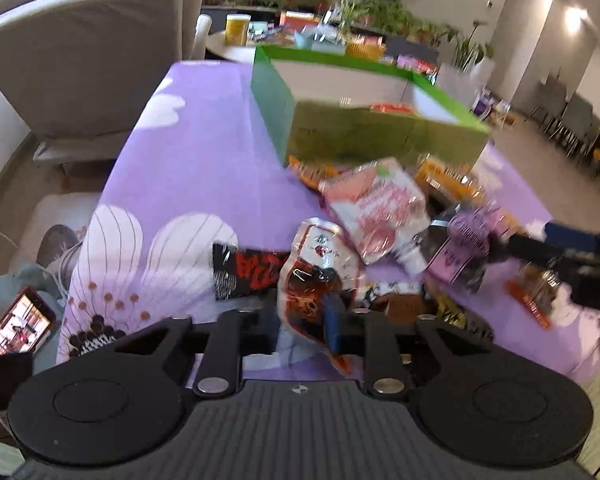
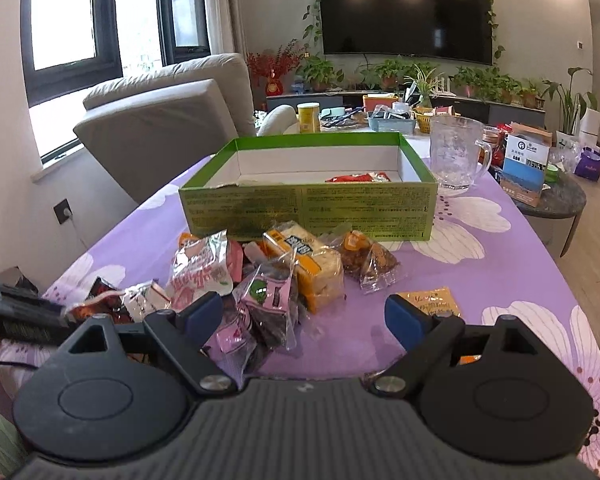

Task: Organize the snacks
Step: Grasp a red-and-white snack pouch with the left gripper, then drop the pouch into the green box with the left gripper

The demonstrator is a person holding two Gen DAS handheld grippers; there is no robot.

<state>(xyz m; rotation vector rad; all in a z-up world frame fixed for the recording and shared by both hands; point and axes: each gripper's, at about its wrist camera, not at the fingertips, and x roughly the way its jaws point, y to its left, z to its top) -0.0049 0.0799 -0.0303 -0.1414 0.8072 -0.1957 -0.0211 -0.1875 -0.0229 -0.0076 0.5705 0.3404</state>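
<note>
Right, my left gripper (image 1: 306, 320) pinches only the slippery edge of a red-and-white snack packet (image 1: 320, 276) lying short of the green box (image 2: 308, 196), so it may slip out, while my right gripper (image 2: 304, 320) gapes empty.

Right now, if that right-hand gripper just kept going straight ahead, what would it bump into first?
Probably the dark snack packet with the pink label, lying between the open right gripper's fingers. Past it come the yellow cake packet and the green box. Depth is hard to judge.
</note>
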